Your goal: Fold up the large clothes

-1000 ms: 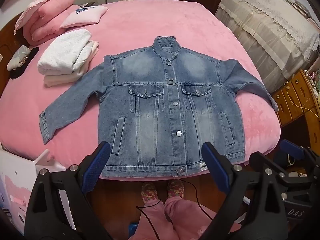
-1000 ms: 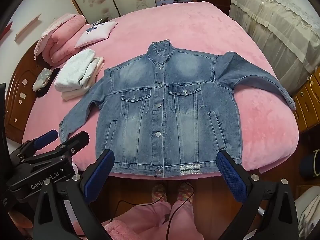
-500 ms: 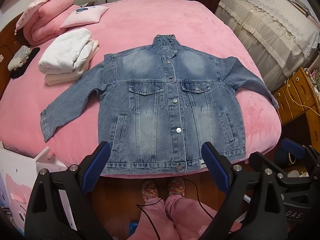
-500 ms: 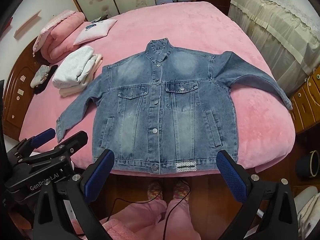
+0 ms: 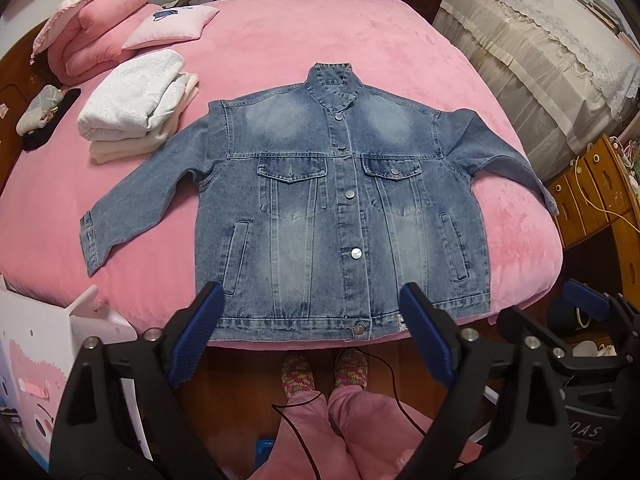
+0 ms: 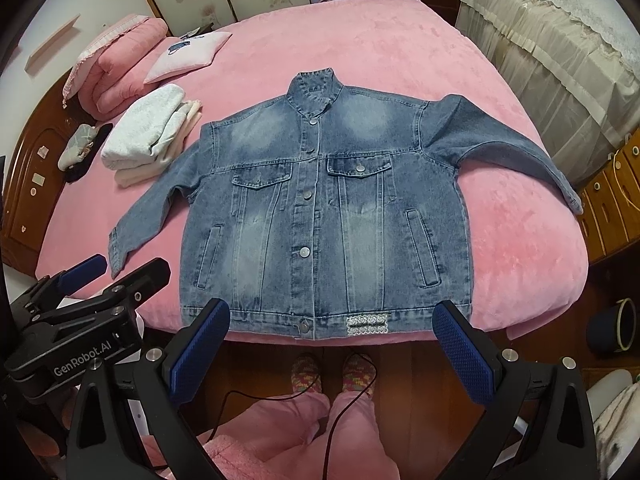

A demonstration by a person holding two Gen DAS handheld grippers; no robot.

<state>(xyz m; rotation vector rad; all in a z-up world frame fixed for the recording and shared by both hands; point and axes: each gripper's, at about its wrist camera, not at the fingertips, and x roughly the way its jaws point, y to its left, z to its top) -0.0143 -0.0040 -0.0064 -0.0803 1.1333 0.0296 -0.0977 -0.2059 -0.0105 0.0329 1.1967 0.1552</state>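
A blue denim jacket (image 5: 320,208) lies face up and buttoned on the pink bed (image 5: 320,32), sleeves spread out, hem at the near edge. My left gripper (image 5: 310,292) hovers over the hem. Its jaws are wide apart and closing, with nothing between them and no contact with the cloth. My right gripper (image 6: 332,308) hangs open above the hem of the jacket (image 6: 320,216), holding nothing. Each gripper shows in the other's view: the right gripper (image 5: 580,312) at the right, the left gripper (image 6: 100,276) at the left.
Folded white and cream clothes (image 5: 136,108) sit left of the jacket. Behind them are a rolled pink duvet (image 5: 92,20) and a pillow (image 5: 172,24). Wooden drawers (image 5: 592,192) stand to the right and a white box (image 5: 36,340) to the left. The person's socked feet (image 5: 324,368) and a cable lie below.
The left gripper's jaws have narrowed slightly. The jacket sits a little higher in both views and lies unchanged on the bed.
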